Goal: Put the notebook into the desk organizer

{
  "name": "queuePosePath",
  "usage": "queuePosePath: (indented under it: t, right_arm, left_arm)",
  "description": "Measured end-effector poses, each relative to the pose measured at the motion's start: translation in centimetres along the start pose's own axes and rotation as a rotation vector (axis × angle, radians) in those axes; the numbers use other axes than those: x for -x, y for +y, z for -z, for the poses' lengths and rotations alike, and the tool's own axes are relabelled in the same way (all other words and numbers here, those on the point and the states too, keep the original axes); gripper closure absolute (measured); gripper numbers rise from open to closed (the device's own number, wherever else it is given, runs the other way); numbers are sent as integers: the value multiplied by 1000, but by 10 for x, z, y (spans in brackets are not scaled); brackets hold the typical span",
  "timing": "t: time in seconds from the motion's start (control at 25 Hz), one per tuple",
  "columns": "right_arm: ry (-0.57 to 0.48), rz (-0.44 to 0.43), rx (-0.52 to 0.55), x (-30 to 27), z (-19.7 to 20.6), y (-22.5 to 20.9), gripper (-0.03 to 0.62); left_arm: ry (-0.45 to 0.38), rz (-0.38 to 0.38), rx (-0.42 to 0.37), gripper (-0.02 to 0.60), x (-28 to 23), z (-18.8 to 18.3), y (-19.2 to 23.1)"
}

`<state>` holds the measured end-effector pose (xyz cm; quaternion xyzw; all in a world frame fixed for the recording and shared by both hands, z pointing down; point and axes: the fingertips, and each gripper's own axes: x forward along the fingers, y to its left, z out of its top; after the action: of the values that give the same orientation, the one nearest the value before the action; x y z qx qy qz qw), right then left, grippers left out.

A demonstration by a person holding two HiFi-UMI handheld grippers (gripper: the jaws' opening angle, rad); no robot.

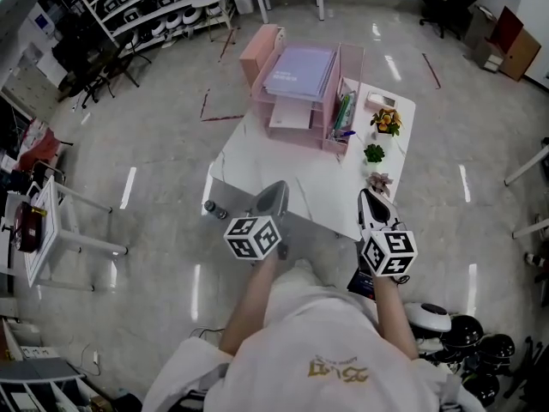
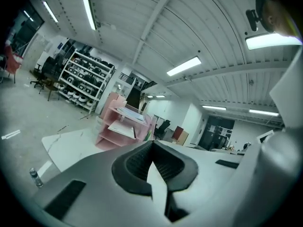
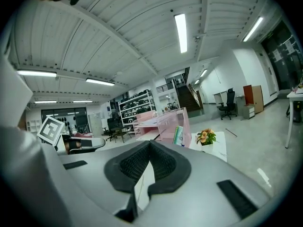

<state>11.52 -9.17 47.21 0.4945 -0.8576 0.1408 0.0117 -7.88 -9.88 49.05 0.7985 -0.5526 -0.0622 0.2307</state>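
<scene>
A lavender notebook (image 1: 298,69) lies flat on the top tray of the pink desk organizer (image 1: 260,52) at the far end of the white table (image 1: 310,185). Both grippers hover over the table's near edge, well short of the organizer. My left gripper (image 1: 278,189) is shut with nothing between its jaws, and its own view shows the pads (image 2: 140,161) meeting and the organizer (image 2: 119,125) far ahead. My right gripper (image 1: 366,196) is also shut and empty. In its view the pads (image 3: 163,161) touch, with the organizer (image 3: 161,125) beyond.
Paper sheets (image 1: 291,115) fill a lower tray, and green books (image 1: 345,112) stand in the side slot. Three small potted plants (image 1: 385,122) line the table's right edge. A bottle (image 1: 212,209) stands on the floor at the left; helmets (image 1: 463,335) lie at the lower right.
</scene>
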Motion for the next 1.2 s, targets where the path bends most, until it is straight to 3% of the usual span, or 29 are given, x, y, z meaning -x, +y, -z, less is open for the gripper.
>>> queuePosePath:
  t: [0.6,1.2]
  right_arm:
    - [-5,-16,18,15,-1,8,585]
    - [7,-31,4,15,5,16,585]
  left_arm:
    - [-9,3,-56,564,11,-4,-14]
    - [-6,-10,-46,564,22,0,-8]
